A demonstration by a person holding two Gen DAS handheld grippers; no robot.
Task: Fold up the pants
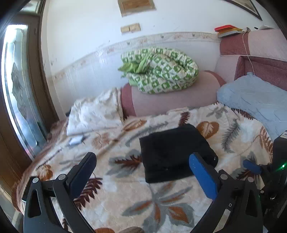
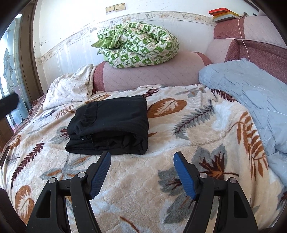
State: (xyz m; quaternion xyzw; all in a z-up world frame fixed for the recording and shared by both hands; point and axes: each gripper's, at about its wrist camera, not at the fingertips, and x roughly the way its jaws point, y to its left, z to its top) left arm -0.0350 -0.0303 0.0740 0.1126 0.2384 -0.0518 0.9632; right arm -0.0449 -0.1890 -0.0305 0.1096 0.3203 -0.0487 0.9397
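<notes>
A bedroom with a white wall and a patterned tile border: the bed (image 2: 161,188) before me is covered by a cream fleece blanket (image 2: 206,125) printed with brown and grey leaves, and a pink quilted bolster (image 2: 152,75) runs along its far side under a rolled green-and-white checked quilt (image 2: 138,48). A pale blue quilt (image 2: 251,96) lies crumpled at the right edge of the bed, a cream pillow (image 2: 70,89) at the left near a glazed wooden door (image 1: 21,89), and a small stack of books (image 2: 222,14) sits on top of the headboard (image 2: 251,32) at upper right. The black pants (image 2: 111,125) lie folded into a compact, layered rectangle on the blanket, left of centre in my right wrist view, with the waistband on top towards the left and the stacked edges facing me. My right gripper (image 2: 141,157) hangs over bare blanket just in front of the pants, its blue-padded jaws spread apart with nothing between them and touching no cloth. My left gripper (image 1: 141,157) hangs above the bed on the pants' left side, jaws spread wide and empty, one blue pad crossing the near corner of the dark bundle in that view. At the right edge of the left wrist view, the right gripper's body shows a green light.
</notes>
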